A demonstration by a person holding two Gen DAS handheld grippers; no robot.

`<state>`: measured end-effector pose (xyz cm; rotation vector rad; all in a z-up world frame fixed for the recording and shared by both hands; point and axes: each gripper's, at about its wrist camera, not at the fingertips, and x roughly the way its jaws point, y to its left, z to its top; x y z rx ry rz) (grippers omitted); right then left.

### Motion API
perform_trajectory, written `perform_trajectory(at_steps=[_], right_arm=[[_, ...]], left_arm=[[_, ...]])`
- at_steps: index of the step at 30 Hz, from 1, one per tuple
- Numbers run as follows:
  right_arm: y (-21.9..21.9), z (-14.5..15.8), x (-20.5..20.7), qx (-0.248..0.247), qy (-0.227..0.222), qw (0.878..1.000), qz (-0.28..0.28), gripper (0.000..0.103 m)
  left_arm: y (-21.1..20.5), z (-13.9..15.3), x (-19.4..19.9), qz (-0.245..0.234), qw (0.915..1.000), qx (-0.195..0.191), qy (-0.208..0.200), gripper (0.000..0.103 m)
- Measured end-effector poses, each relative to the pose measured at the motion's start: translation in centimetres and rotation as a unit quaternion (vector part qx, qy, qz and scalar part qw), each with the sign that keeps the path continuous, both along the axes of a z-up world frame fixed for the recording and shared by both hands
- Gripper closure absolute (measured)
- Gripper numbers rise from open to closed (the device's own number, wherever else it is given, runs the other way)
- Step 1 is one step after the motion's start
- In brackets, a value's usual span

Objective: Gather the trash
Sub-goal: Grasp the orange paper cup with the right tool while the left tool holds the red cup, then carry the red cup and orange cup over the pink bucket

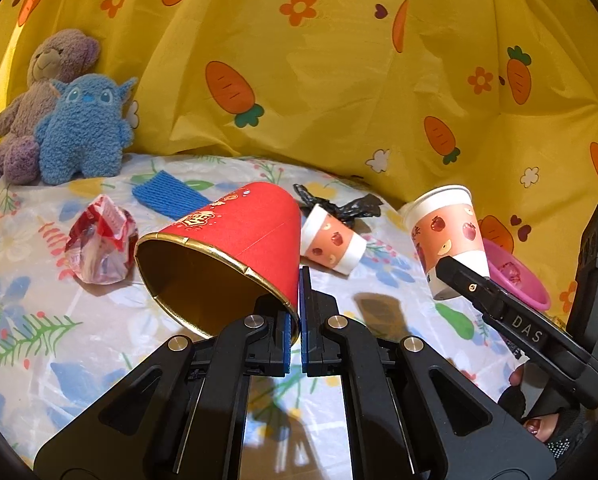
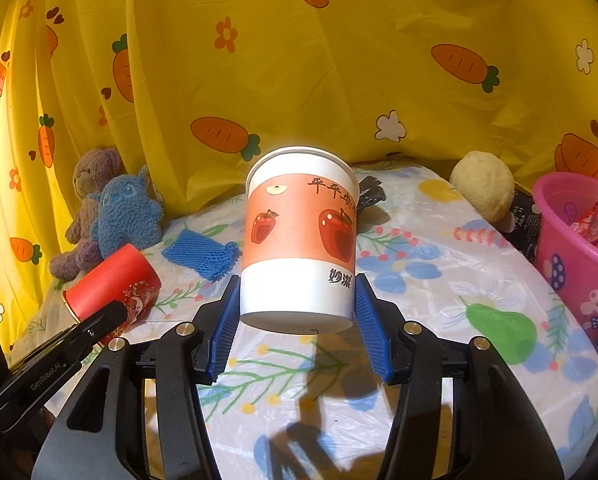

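While the left gripper [image 1: 300, 320] has its jaws clamped on the rim of a red cup [image 1: 227, 252], held tilted above the surface [image 1: 99, 340], a crumpled wrapper [image 1: 99, 250] lies left of it and a small apple cup [image 1: 333, 245] lies on its side behind. Right gripper [image 2: 297, 316] jaws grip an upright apple-print cup [image 2: 299, 236]. Pink bin [image 2: 575, 252] sits far right.

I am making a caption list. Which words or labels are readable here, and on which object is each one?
"DAS": on the right claw's arm.
"GenRobot.AI": on the left claw's arm.
"平平安", "妙果": on the apple cup.
Gold characters on the red cup: too blurred.
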<state>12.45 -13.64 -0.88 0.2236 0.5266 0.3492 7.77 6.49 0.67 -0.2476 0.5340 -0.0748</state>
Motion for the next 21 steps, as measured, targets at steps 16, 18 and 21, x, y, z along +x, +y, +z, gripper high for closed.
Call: perform_trajectory(at_steps=[16, 18, 21], right_arm=[[-12.3, 0.9, -1.6, 0.007, -0.016, 0.993, -0.118, 0.049], [-13.5, 0.9, -1.7, 0.006, -0.016, 0.991, -0.13, 0.049], [-15.5, 0.9, -1.9, 0.006, -0.016, 0.989, -0.149, 0.049]], left_arm=[[-14.6, 1.8, 3.5, -0.149, 0.9884, 0.022, -0.019, 0.101], [-16.1, 1.8, 3.8, -0.163, 0.9861, 0.024, -0.02, 0.101], [-17.9, 1.6, 4.4, -0.182, 0.9828, 0.024, -0.016, 0.101]])
